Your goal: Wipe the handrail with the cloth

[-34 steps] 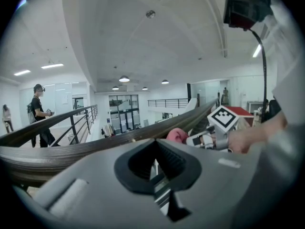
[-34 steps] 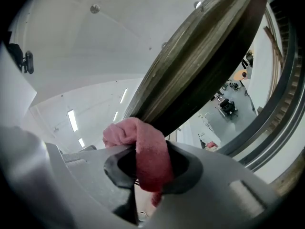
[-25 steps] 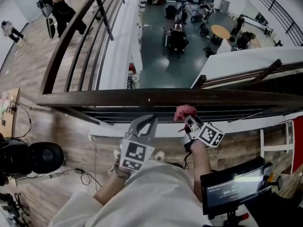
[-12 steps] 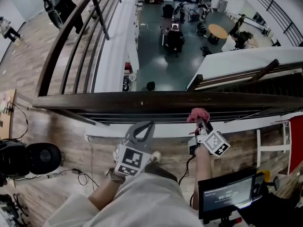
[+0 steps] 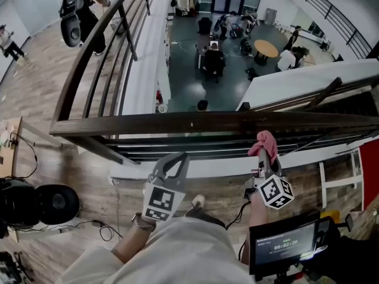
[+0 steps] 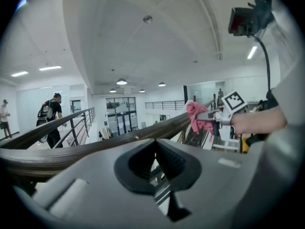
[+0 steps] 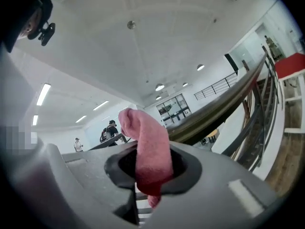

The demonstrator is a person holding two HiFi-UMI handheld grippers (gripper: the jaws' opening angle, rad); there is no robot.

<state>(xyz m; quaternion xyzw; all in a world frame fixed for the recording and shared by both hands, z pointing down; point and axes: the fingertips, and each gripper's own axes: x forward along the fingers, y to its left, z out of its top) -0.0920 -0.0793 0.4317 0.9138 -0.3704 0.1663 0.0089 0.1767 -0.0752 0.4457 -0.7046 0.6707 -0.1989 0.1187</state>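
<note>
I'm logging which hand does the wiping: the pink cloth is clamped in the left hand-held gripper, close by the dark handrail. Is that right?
Not quite. The pink cloth is clamped in the right hand-held gripper, as the right gripper view shows. The left hand-held gripper is shut on nothing. The cloth is indeed close by the dark handrail.

cloth (image 5: 265, 141) before handrail (image 5: 177, 123), screen (image 5: 287, 246) lower right

Round wooden table (image 5: 266, 48) on the lower floor, person with backpack (image 5: 87, 7) far left, lit screen (image 5: 285, 245) near right
</note>
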